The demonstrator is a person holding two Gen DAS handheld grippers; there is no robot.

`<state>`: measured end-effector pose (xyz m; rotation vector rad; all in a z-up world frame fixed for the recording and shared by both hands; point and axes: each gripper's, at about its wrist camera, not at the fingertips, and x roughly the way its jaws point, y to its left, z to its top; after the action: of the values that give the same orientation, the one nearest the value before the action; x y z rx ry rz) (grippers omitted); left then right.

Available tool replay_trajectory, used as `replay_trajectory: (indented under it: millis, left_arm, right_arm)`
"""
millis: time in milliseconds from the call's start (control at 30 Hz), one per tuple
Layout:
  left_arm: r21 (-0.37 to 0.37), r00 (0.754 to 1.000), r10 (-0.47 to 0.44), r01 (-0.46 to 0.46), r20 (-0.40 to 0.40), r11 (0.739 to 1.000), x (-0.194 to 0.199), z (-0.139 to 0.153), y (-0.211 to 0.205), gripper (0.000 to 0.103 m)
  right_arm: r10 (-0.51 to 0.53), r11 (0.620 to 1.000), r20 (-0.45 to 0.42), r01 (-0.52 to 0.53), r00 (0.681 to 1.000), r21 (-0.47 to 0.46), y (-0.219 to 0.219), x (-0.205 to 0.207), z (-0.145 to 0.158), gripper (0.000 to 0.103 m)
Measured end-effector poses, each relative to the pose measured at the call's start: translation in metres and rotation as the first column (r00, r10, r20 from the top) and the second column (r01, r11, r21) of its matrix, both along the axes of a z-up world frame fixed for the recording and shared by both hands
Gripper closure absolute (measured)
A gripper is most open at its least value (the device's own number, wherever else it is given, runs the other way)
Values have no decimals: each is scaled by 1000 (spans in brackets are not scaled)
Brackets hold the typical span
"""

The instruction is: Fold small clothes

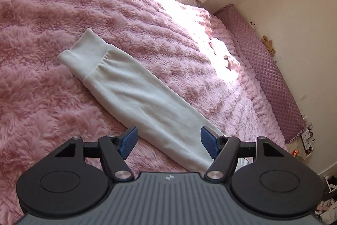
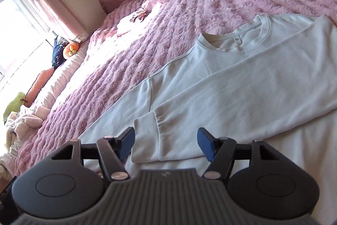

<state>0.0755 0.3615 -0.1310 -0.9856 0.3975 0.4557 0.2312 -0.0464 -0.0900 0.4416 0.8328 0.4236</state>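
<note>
On the pink blanket [image 2: 210, 3] lies our white sweatshirt [image 2: 242, 81] — one sleeve [image 2: 231, 90] folded across its body. We hold the left gripper [image 1: 167, 141] and right gripper [image 2: 166, 143] spread, gripping nothing.

— What's the garment?
— A pale white long-sleeved sweatshirt [image 2: 242, 77], lying flat on the fluffy pink blanket [image 2: 189, 3], crew neck toward the far side.
— And its sleeves?
— One sleeve [image 2: 231, 102] is folded across the body, its ribbed cuff [image 2: 147, 138] at the near left. The other sleeve [image 1: 134, 94] stretches straight out over the blanket, cuff [image 1: 84, 54] at its far end.
</note>
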Motion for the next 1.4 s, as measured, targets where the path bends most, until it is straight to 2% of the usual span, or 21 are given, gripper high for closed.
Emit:
replay_trajectory:
  millis: [100, 233, 367, 533, 700, 767, 800, 833, 867, 1033, 1133, 1267, 1400]
  left_arm:
    - [-43, 996, 84, -84, 13, 996, -17, -12, 26, 24]
    - [-56, 986, 167, -167, -2, 984, -28, -27, 57, 24]
    - [-140, 981, 193, -188, 20, 972, -30, -51, 79, 24]
    - [-118, 976, 205, -196, 68, 973, -23, -56, 88, 24]
    - [-145, 970, 222, -207, 95, 968, -15, -58, 96, 25]
    - [-149, 970, 212, -193, 119, 970, -13, -57, 98, 36]
    - [-143, 973, 199, -182, 120, 973, -11, -55, 98, 58]
    - [-139, 976, 184, -168, 117, 976, -10, -53, 99, 84]
    - [-133, 977, 179, -163, 114, 978, -9, -51, 99, 94]
    - [-95, 971, 169, -155, 167, 983, -7, -33, 91, 95]
    - [-101, 966, 143, -124, 214, 987, 1, -14, 84, 95]
    - [-76, 956, 69, -49, 285, 996, 18, 18, 66, 95]
    - [-40, 931, -28, 45, 365, 998, 44, 54, 39, 95]
  right_arm:
    - [34, 999, -23, -35, 999, -2, 29, 2, -6, 41]
    - [76, 997, -28, -76, 997, -23, 59, 2, -12, 41]
    - [100, 994, -44, -101, 994, -41, 74, 0, -19, 41]
    - [116, 991, -60, -120, 991, -65, 81, -1, -26, 40]
    - [126, 987, -62, -132, 990, -87, 84, -3, -29, 40]
    - [128, 987, -57, -132, 990, -92, 83, -4, -27, 39]
    - [128, 987, -54, -133, 990, -93, 82, -4, -26, 39]
    - [129, 987, -53, -134, 990, -94, 82, -4, -25, 37]
    - [131, 986, -51, -136, 990, -96, 81, -5, -24, 35]
    - [145, 983, -34, -148, 989, -106, 76, -8, -19, 34]
    - [142, 984, -25, -144, 990, -105, 68, -10, -16, 34]
    - [125, 987, -16, -126, 992, -96, 49, -12, -10, 34]
    - [105, 989, 0, -104, 994, -100, 23, -18, -4, 34]
